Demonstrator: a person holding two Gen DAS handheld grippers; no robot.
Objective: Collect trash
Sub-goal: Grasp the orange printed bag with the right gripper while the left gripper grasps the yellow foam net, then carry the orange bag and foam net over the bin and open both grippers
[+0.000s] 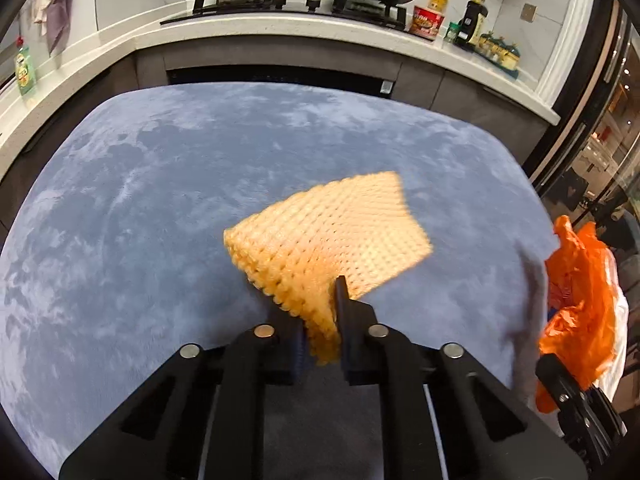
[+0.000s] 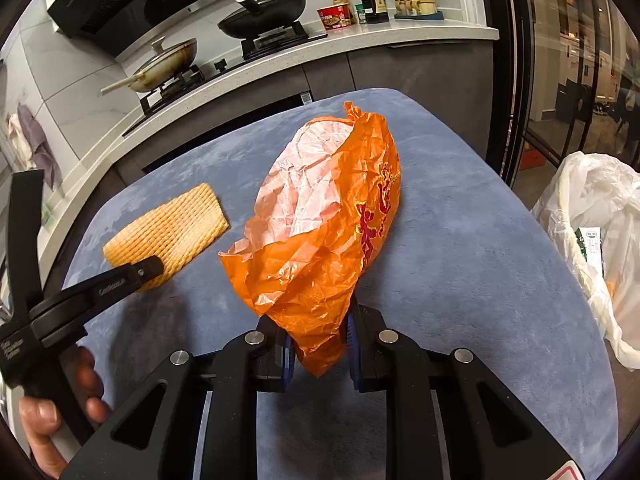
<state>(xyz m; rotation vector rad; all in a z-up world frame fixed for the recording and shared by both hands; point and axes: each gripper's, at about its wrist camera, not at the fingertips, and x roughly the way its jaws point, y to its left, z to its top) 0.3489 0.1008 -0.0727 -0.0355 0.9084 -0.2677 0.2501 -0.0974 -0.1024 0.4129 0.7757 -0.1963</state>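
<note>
Left wrist view: your left claw (image 1: pixel 320 336) pinches the foam net (image 1: pixel 328 236) by its corner, above the blue worktop (image 1: pixel 160 184). Your right claw (image 2: pixel 322 350) clamps the orange bag (image 2: pixel 320 232); keep both grips firm while carrying toward the white bin bag (image 2: pixel 592 216) beside the worktop.

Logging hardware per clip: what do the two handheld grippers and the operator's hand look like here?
Both the left gripper and right gripper are matte black plastic, with angular linkage arms joined by round silver pins and blue ribbed pads inside the fingers. Seen from the right wrist camera, the left unit carries small white lettering and a pistol-style handle. The bare hand shows no glove; no cables visible.
</note>
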